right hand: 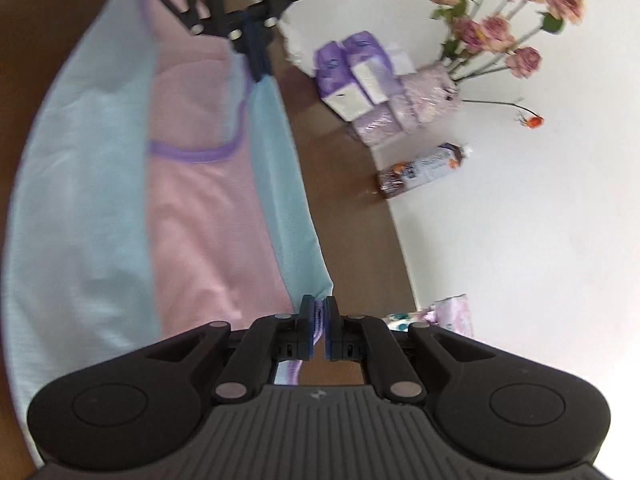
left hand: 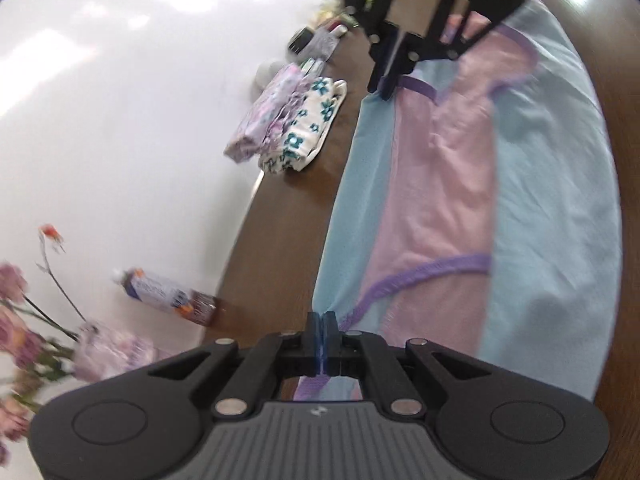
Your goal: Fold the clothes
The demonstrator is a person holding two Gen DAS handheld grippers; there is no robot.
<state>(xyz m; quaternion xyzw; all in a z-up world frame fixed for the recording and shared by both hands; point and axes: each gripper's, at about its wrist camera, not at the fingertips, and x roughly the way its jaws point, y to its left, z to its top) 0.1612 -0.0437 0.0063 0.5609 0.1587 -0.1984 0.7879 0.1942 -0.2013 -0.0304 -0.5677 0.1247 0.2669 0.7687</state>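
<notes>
A garment of light blue and pink panels with purple trim (left hand: 440, 184) lies stretched along the brown table (left hand: 280, 216). My left gripper (left hand: 322, 316) is shut on one end of its lifted blue edge. My right gripper (left hand: 386, 88) pinches the far end of that same edge. In the right wrist view the right gripper (right hand: 319, 302) is shut on the purple-trimmed corner of the garment (right hand: 192, 208), and the left gripper (right hand: 260, 74) holds the opposite end. The edge hangs taut between both grippers, raised above the rest of the cloth.
Two folded clothes, a lilac one (left hand: 264, 116) and a white one with teal flowers (left hand: 308, 128), lie near the table's far edge. A bread bag (right hand: 424, 168), purple tissue packs (right hand: 356, 76) and a bunch of dried roses (right hand: 504, 32) stand along the wall side.
</notes>
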